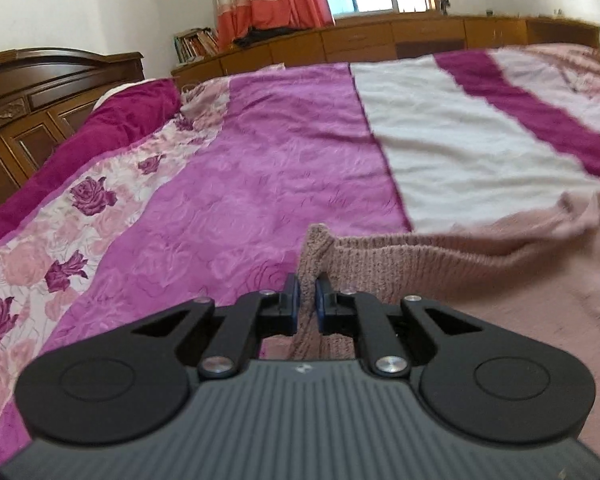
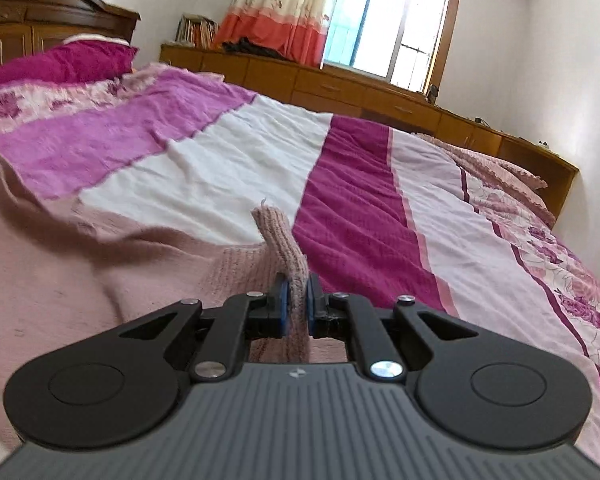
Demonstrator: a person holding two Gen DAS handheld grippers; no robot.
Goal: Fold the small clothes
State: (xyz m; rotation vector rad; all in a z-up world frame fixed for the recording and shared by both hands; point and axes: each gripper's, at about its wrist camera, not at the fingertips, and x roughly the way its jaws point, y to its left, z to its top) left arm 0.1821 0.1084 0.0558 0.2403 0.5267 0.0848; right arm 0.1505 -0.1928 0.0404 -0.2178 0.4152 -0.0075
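two grippers point forward and somewhat downward over a bed, each clamped on a corner of the same pink knitted sweater. in the left wrist view the left gripper [image 1: 308, 286] has its blue-padded fingers [image 1: 294, 296] pinched together on a ribbed corner of the sweater [image 1: 440, 264], which pokes up just beyond the tips; the ribbed hem runs off to the right from there and the rest of the knit spreads over the near right part of the bedspread [image 1: 268, 152]. in the right wrist view the right gripper [image 2: 296, 298] is likewise closed tight on a ribbed corner of the sweater [image 2: 100, 264], a tab of knit standing up tilted to the left between the pads, with the body of the garment lying to the near left. the bedspread [image 2: 348, 200] under it has broad stripes of pink, white and magenta with rose-printed bands at the sides. a magenta pillow [image 2: 60, 62] lies at the far left by the dark wooden headboard [image 2: 40, 4]. a low wooden cabinet [image 2: 340, 84] runs along the far wall below the window [image 2: 384, 16]; on its left end stands a row of books [image 2: 196, 30], beside a curtain [image 2: 284, 8] that hangs down onto the cabinet top.
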